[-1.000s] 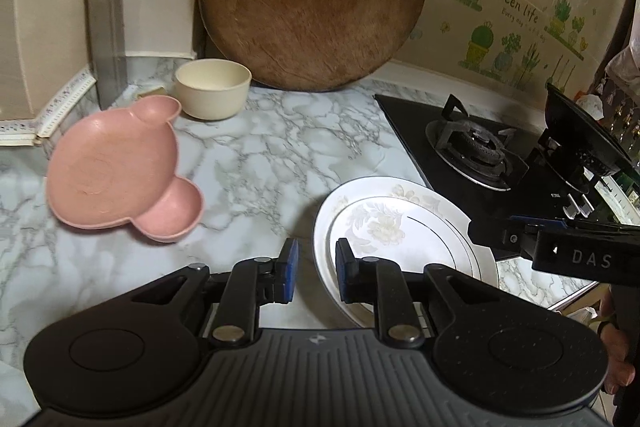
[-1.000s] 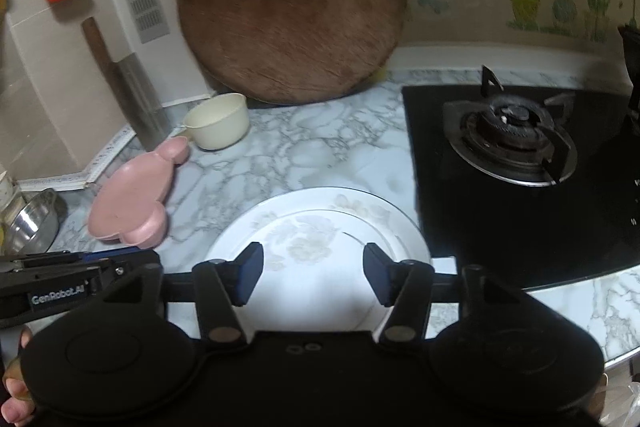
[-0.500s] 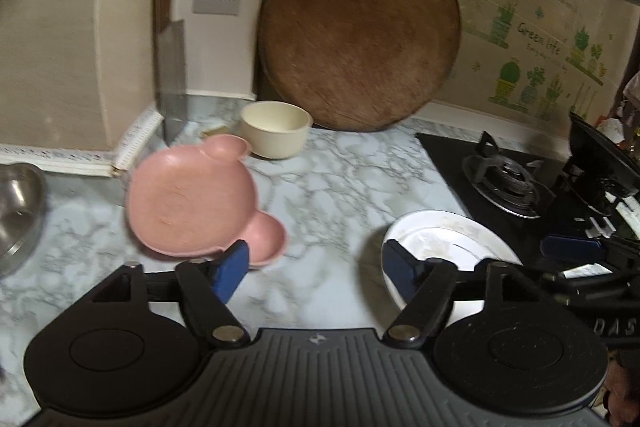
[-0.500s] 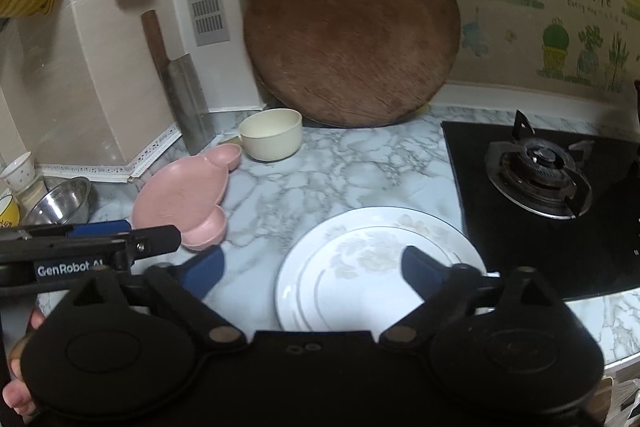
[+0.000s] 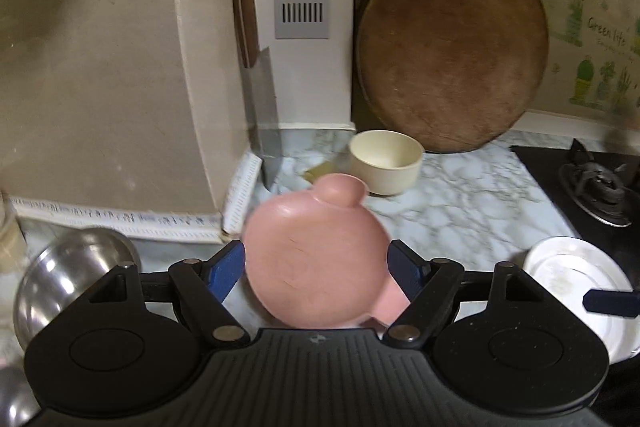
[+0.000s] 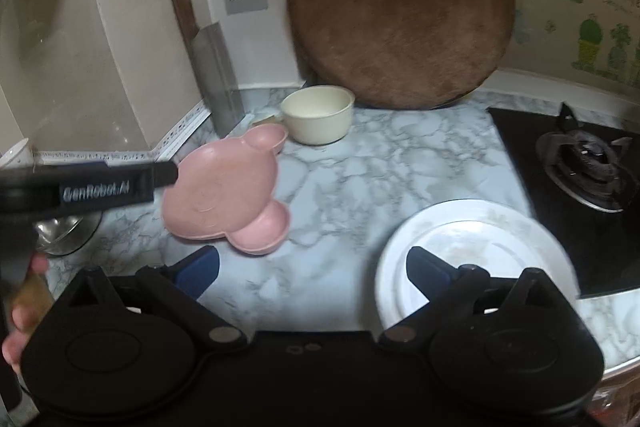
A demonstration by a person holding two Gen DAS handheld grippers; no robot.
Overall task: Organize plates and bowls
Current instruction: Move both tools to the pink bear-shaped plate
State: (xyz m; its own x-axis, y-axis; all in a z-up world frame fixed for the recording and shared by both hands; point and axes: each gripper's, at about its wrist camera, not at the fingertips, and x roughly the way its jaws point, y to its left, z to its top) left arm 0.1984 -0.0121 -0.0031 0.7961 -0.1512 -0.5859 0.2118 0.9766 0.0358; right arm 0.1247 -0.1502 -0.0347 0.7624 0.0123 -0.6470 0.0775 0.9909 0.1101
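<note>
A pink bear-shaped plate (image 5: 312, 239) lies on the marble counter. My left gripper (image 5: 316, 267) hovers over it, its jaws wide and its blue pads level with the plate's two sides without pressing on them. In the right wrist view one left finger (image 6: 160, 175) reaches over the pink plate (image 6: 224, 195). My right gripper (image 6: 312, 261) is open over bare counter with nothing between its fingers. Stacked white plates (image 6: 480, 239) rest just right of it, beside the hob. A cream bowl (image 6: 318, 115) stands behind the pink plate.
A round wooden board (image 5: 452, 47) and a cleaver (image 5: 260, 99) lean on the back wall. A steel bowl (image 5: 68, 275) sits at the left. The black gas hob (image 6: 580, 163) fills the right side. A person's hand (image 6: 24, 307) holds the left gripper.
Both grippers have opened wide and swung left, away from the white plates, which stay by the hob. The left gripper now frames the pink plate.
</note>
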